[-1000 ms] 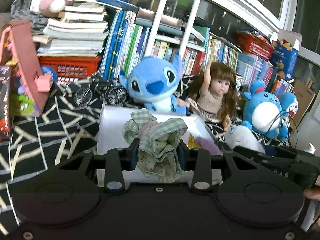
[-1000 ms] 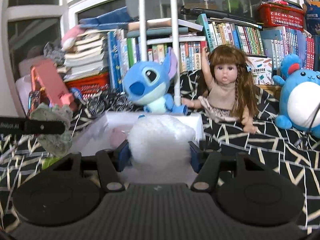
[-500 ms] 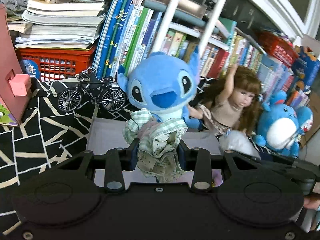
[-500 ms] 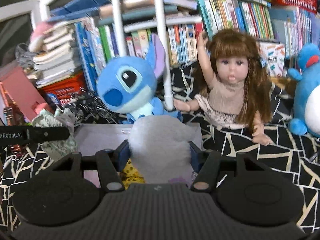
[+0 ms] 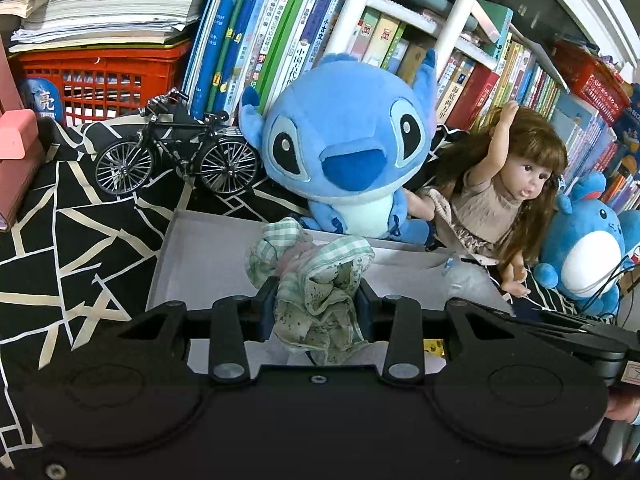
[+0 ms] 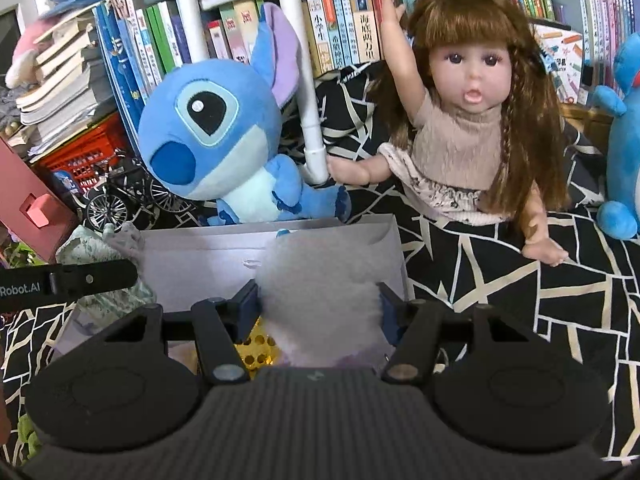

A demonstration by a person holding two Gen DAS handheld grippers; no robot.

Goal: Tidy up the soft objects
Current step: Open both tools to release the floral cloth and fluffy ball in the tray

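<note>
Two grippers, both loaded up. Left gripper [image 5: 316, 308] is clamped on a bunched green checked cloth [image 5: 316, 276], which pokes up between the fingers and hangs over the white box [image 5: 200, 256]. Right gripper [image 6: 318, 308] is squeezing a fluffy white pom-pom ball [image 6: 320, 284], also sitting over that same box [image 6: 192, 256], near its right side. Down inside the box, under the ball, you can spot something yellow with holes [image 6: 256, 348]. In the right wrist view the left gripper's arm [image 6: 68, 280] comes in from the left with the cloth [image 6: 104, 272] at the box's left edge. Just behind the box sits a blue Stitch plush [image 5: 344, 152], with a long-haired doll [image 5: 508, 200] beside it, one arm raised. Further back: a model bicycle [image 5: 176, 156], a red basket [image 5: 100, 76] and rows of books [image 5: 280, 28]
</note>
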